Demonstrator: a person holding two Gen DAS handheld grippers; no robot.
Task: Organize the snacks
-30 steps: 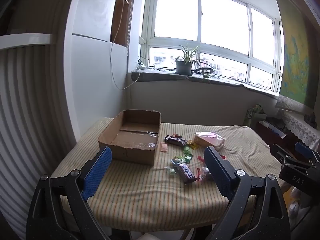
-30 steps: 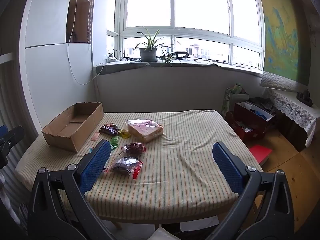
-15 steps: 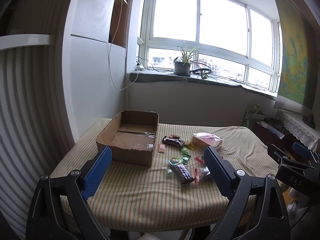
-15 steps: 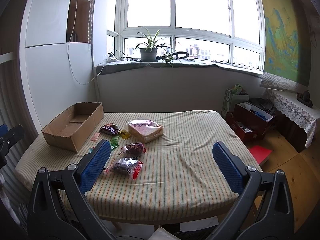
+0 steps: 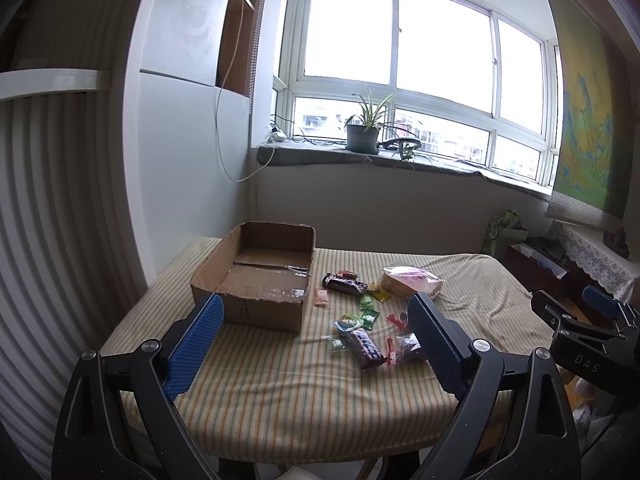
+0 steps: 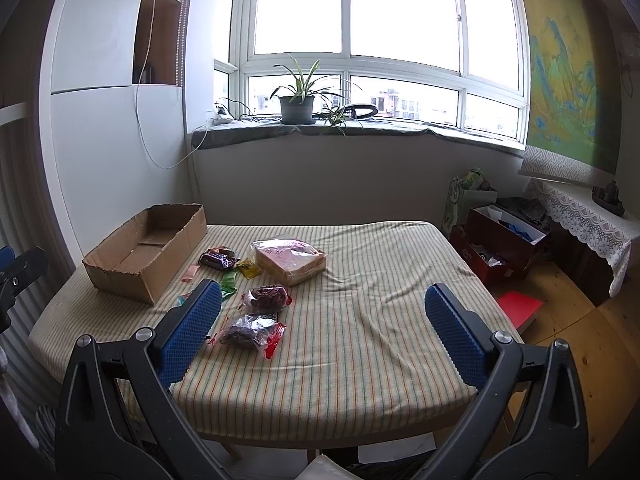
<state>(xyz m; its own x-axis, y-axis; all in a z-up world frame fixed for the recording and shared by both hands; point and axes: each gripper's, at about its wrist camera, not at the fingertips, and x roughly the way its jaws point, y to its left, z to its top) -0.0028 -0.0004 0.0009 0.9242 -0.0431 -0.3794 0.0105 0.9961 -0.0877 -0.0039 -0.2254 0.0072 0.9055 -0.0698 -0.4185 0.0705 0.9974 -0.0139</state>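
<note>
- The left gripper (image 5: 314, 338) is held above the near edge of the table (image 5: 280, 400), its blue-padded jaws spread wide with nothing between them.
- The right gripper (image 6: 322, 332) hangs likewise over the near edge, jaws wide apart and empty.
- An empty cardboard box (image 5: 256, 276) sits on the striped tablecloth at about 10 o'clock from the table's middle, open top upward.
- Just beside the box, at its 3 o'clock, the snacks lie scattered: a dark chocolate bar (image 5: 344, 285), a small pink packet (image 5: 321, 297), green candies (image 5: 368, 312) and a blue-wrapped bar (image 5: 366, 349).
- A bagged bread loaf (image 6: 290, 260) rests at 12 o'clock of the pile, near the table's middle.
- Two clear bags of dark dried fruit (image 6: 266, 296) lie in front of the loaf, the nearer one (image 6: 248, 330) close to the right gripper's left pad.
- A potted plant (image 6: 297, 98) stands on the windowsill.
</note>
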